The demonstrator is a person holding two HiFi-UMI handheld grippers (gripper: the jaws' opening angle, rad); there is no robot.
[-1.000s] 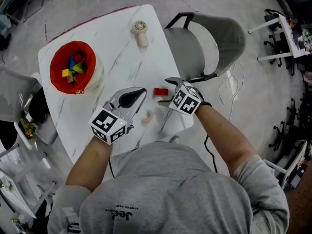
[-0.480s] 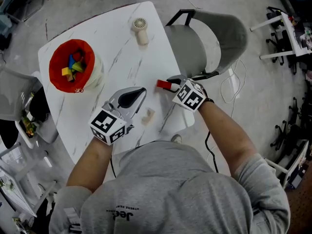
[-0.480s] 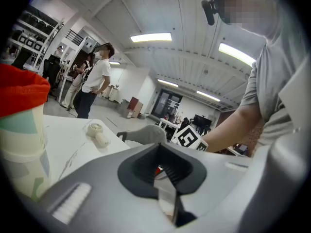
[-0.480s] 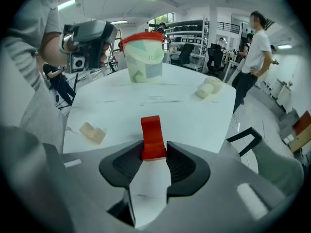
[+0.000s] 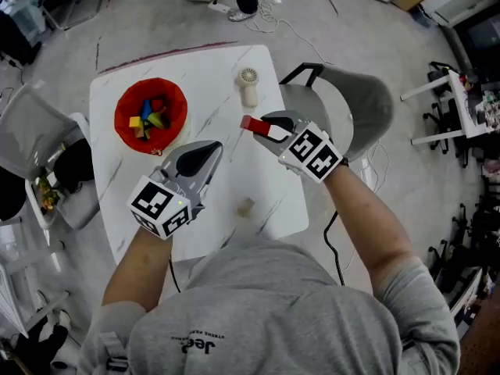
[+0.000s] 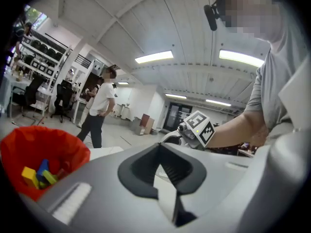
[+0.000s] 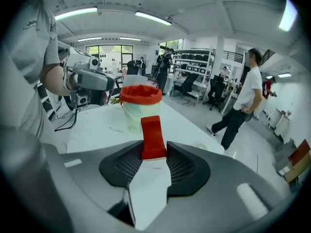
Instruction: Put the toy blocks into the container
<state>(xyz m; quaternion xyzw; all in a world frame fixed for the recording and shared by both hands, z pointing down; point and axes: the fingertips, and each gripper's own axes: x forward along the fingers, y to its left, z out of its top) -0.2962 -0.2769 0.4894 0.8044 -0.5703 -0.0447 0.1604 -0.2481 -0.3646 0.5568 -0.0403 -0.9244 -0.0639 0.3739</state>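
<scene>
The right gripper [image 5: 264, 127] holds a red block [image 5: 248, 123]. Its jaws have just been closing and now squeeze the block from both sides, only partly open. The block is smooth and boxy, and it sticks out past the jaw tips. It is up in the air, right of the bucket [image 5: 119, 123] and not touching it. The left gripper [image 5: 209, 148] is closed with nothing in it, just below the bucket in the head view. The bucket is round, red inside and pale outside. It stands on a white table [image 5: 211, 76] with thin grey streaks. Small yellow, blue and green blocks [image 5: 148, 121] lie in the bucket. A pale block [image 5: 245, 207] lies on the table, well below the bucket. A little white fan [image 5: 248, 84] lies right of the bucket.
</scene>
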